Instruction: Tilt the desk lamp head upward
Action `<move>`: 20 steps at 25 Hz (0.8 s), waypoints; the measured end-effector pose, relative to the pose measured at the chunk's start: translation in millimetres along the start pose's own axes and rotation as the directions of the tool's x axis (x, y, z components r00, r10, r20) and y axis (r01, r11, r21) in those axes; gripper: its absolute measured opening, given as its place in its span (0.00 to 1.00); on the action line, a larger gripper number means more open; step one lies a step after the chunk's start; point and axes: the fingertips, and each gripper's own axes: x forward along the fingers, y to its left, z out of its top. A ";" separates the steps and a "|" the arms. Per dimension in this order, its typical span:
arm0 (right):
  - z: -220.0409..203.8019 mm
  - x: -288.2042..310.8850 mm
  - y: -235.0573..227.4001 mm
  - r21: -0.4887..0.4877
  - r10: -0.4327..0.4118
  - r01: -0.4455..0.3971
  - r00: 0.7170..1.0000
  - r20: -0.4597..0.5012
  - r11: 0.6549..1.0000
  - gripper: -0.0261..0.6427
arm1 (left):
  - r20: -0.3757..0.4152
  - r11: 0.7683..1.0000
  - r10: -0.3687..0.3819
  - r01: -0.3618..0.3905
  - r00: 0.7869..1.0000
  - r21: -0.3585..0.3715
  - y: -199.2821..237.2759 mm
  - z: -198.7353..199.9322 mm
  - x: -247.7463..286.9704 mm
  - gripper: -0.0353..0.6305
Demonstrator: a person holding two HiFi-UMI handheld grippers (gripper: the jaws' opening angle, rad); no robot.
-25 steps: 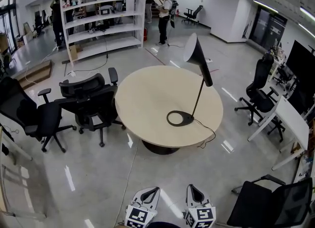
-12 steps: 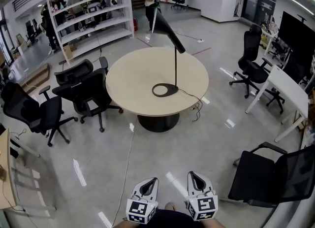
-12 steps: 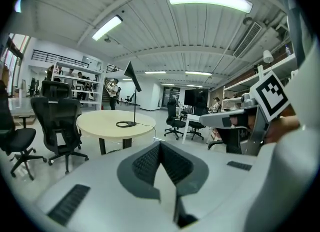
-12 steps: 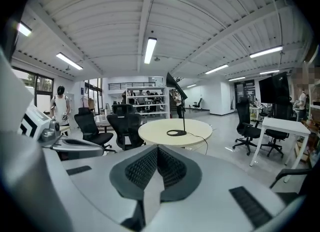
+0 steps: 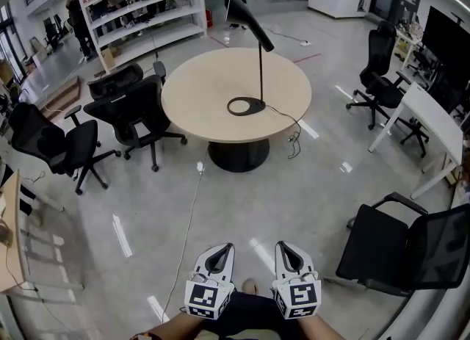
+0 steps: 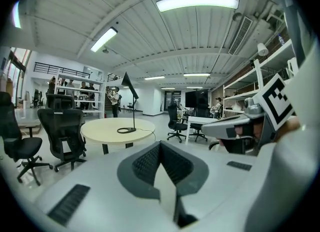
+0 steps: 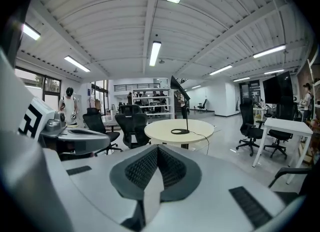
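Both the left claw (image 5: 218,256) and right claw (image 5: 287,255) hung closed and empty, well apart from the lamp (image 5: 261,63) on the far table (image 5: 194,100), whose head (image 5: 248,19) slanted mouth-up, perhaps already tilted.

**Black desk lamp (image 5: 258,41) on a pale beige desk (image 5: 198,96)**

The lamp is black throughout, head, stem, ring base and cord (image 5: 283,114). The left tongs (image 5: 222,249) and right tongs (image 5: 283,247) are white, with dark grey ribbed pads (image 6: 146,162) and black-and-white square markers (image 5: 204,303). The chairs (image 5: 136,111) are black and the floor (image 5: 147,206) is glossy grey.
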 end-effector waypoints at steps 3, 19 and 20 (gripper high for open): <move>-2.5 -5.3 1.8 -0.005 0.003 -0.003 1.000 0.001 1.000 0.05 | 0.002 1.000 0.003 -0.003 1.000 0.010 -4.6 -1.1 -6.1 0.12; 2.1 -10.9 8.1 0.016 -0.002 0.001 0.999 0.036 1.000 0.05 | 0.022 0.998 0.015 -0.016 1.000 0.053 -4.6 6.0 -22.9 0.12; 2.6 -11.2 10.4 0.014 0.001 -0.001 0.999 0.037 1.000 0.05 | 0.022 0.998 0.017 -0.018 1.000 0.053 -3.8 5.8 -24.9 0.12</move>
